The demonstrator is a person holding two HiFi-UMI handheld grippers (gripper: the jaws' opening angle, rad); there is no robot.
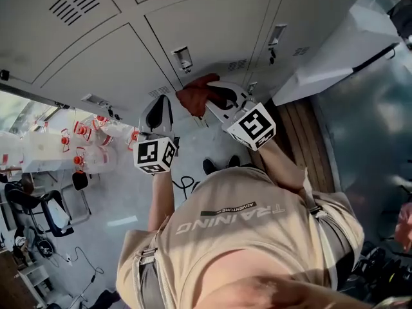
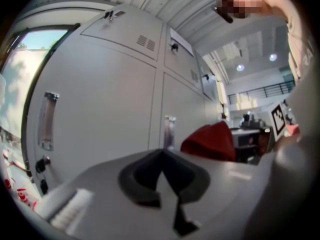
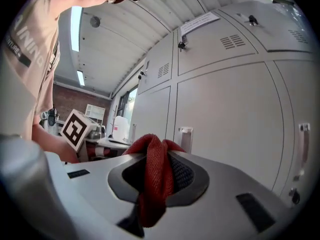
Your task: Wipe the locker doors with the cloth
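Pale grey metal locker doors (image 1: 212, 37), with vents and small latches, are filling the far side of the scene. A red woven cloth (image 3: 156, 181) is being clamped in the right gripper (image 3: 157, 156), whose jaws are being closed on a bunched fold. The cloth is being held up close to one door, just beside a latch; contact with the door cannot be told. The left gripper (image 2: 161, 159) is being held to the left, near the cloth, with jaws pressed together on nothing.
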